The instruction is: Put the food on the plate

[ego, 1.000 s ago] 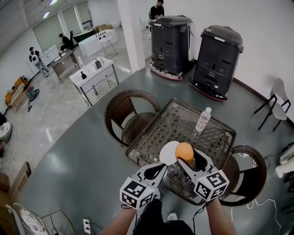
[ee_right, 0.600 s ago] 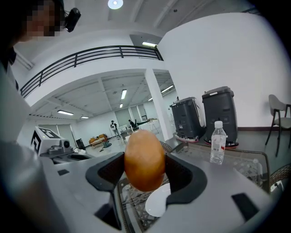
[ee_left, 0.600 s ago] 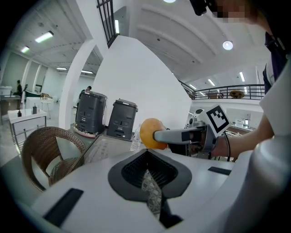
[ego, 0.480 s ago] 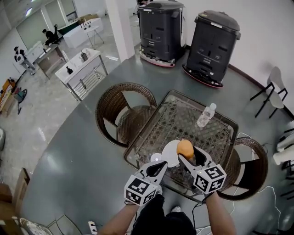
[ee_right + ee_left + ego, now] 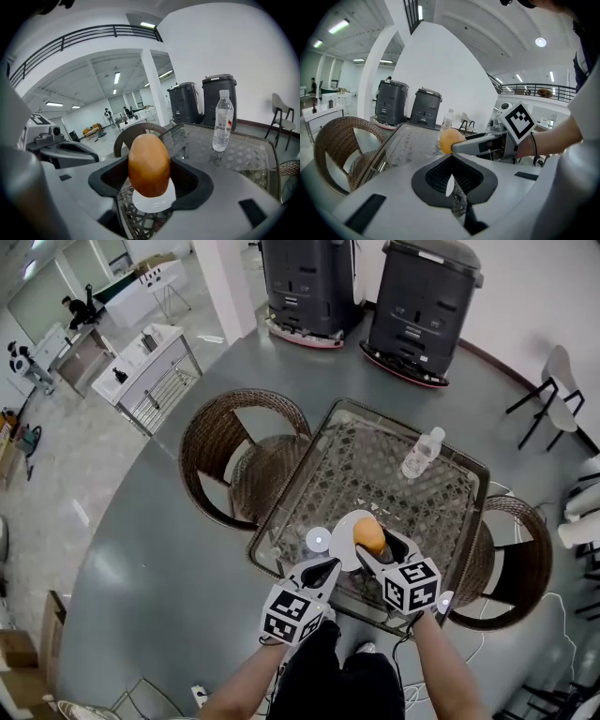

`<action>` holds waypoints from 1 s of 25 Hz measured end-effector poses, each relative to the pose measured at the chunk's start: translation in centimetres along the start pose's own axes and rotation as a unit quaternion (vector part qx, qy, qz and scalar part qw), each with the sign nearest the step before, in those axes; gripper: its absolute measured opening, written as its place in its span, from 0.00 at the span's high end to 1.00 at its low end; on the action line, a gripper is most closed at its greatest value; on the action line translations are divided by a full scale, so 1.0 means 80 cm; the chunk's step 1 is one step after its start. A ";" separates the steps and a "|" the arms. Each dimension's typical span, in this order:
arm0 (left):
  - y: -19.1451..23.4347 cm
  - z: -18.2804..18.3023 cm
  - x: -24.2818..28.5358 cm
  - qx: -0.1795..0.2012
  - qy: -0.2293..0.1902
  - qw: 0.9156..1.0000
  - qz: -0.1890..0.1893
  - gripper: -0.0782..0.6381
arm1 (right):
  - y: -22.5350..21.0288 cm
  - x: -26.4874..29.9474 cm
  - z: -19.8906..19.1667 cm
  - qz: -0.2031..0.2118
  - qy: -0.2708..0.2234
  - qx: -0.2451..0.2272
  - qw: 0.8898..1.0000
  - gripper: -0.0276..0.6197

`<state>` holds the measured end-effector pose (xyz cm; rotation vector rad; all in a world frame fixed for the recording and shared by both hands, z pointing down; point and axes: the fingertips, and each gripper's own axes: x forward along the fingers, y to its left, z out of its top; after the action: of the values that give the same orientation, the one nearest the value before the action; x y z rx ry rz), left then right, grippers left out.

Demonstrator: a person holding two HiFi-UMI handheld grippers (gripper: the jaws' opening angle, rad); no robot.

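An orange-brown, egg-shaped piece of food [image 5: 369, 534] is clamped in my right gripper [image 5: 374, 547], which is shut on it. It hangs just above the white plate [image 5: 344, 521] on the glass table top. In the right gripper view the food [image 5: 149, 165] fills the jaws, with the plate [image 5: 154, 200] directly beneath. My left gripper [image 5: 329, 566] sits to the left, at the table's near edge, shut with nothing in it [image 5: 451, 160]. The left gripper view catches the food [image 5: 448, 139] from the side.
A water bottle [image 5: 417, 455] stands at the far right of the wicker-and-glass table [image 5: 375, 456]. A small white disc [image 5: 318, 540] lies left of the plate. Wicker chairs [image 5: 230, 456] flank the table. Two dark machines [image 5: 417, 306] stand by the far wall.
The head view has slid forward over the table. Both grippers sit a little further in, the right still holding the food over the plate. A small white disc now shows left of the plate.
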<state>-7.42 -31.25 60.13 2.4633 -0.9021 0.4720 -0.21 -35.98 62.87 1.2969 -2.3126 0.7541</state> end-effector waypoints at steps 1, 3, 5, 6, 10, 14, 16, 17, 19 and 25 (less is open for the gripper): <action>0.002 -0.004 0.004 0.000 0.005 1.000 -0.001 0.88 | -0.004 0.007 -0.008 -0.005 0.010 -0.004 1.000 0.51; 0.006 -0.011 0.012 -0.002 0.014 1.000 -0.002 0.88 | -0.012 0.019 -0.021 -0.012 0.026 -0.008 1.000 0.51; 0.012 -0.017 0.018 -0.006 0.023 1.000 -0.002 0.88 | -0.017 0.032 -0.030 -0.015 0.040 -0.013 0.999 0.51; 0.015 -0.020 0.022 -0.009 0.027 1.000 -0.001 0.88 | -0.019 0.039 -0.034 -0.016 0.047 -0.016 0.999 0.51; 0.025 -0.030 0.032 -0.021 0.040 0.999 0.000 0.88 | -0.026 0.062 -0.053 -0.017 0.075 -0.021 0.997 0.51; 0.033 -0.039 0.035 -0.029 0.050 0.998 0.003 0.88 | -0.022 0.077 -0.070 -0.012 0.100 -0.023 0.995 0.51; 0.036 -0.041 0.036 -0.033 0.052 0.998 0.003 0.88 | -0.021 0.083 -0.076 -0.012 0.111 -0.031 0.993 0.51; 0.038 -0.043 0.037 -0.035 0.054 0.998 0.003 0.88 | -0.022 0.086 -0.079 -0.013 0.116 -0.036 0.992 0.51; 0.039 -0.045 0.037 -0.038 0.055 0.998 0.002 0.88 | -0.021 0.090 -0.086 -0.012 0.125 -0.044 0.991 0.51; 0.040 -0.046 0.034 -0.045 0.054 0.997 0.000 0.88 | -0.011 0.099 -0.100 0.000 0.148 -0.054 0.988 0.51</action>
<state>-8.14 -32.81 65.48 2.3320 -0.8610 0.5478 -2.84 -36.59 73.82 1.0598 -2.0850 0.7536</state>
